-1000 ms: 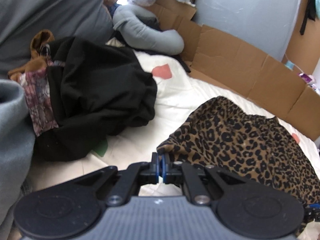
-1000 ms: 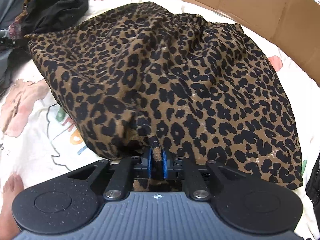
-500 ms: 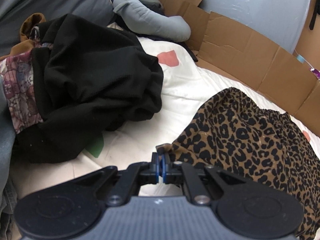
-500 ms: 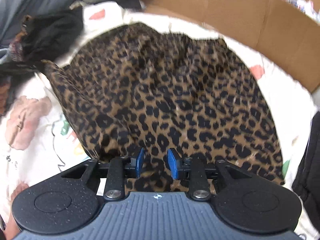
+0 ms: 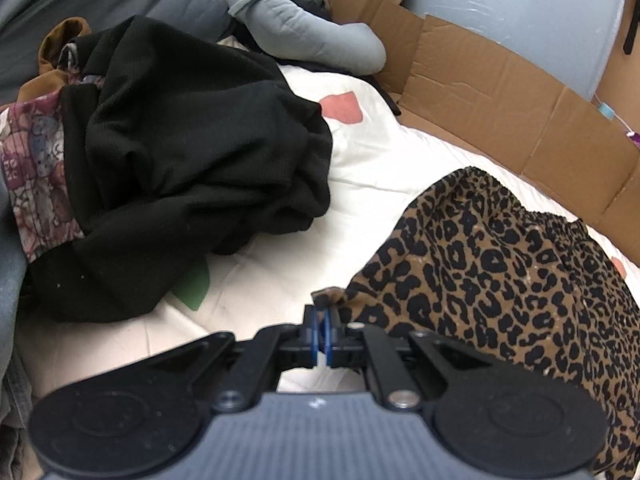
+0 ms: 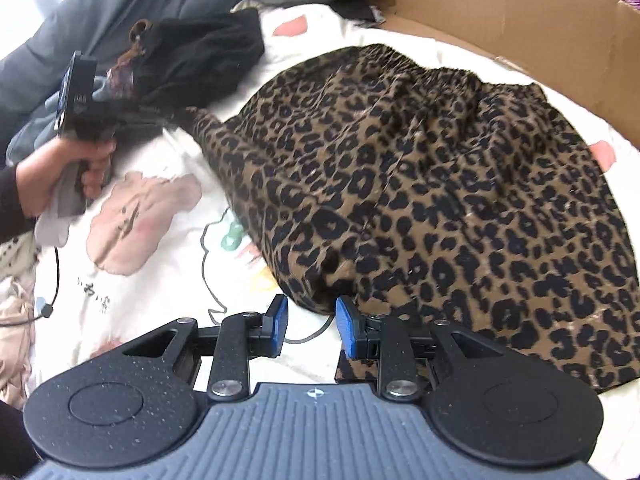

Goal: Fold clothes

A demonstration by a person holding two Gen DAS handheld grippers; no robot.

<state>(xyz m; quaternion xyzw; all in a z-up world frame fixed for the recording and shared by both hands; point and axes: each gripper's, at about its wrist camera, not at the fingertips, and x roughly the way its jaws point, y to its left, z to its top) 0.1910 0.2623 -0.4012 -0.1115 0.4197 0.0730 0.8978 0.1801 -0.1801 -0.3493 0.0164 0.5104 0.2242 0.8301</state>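
Observation:
A leopard-print skirt lies spread on the white printed bedsheet; it also shows in the left wrist view. My left gripper is shut on a corner of the skirt's left edge, low over the sheet. In the right wrist view the left gripper shows at far left, held in a hand, with the skirt corner pulled out to it. My right gripper is open and empty, its blue pads just short of the skirt's near hem.
A heap of black and patterned clothes lies left of the skirt. A grey pillow lies at the back. Cardboard panels wall the far and right sides of the bed. A thin cable trails at left.
My right gripper has let go of the skirt's near hem, opened wide and drawn back. My left gripper keeps its hold on the corner and has moved slightly left and forward.

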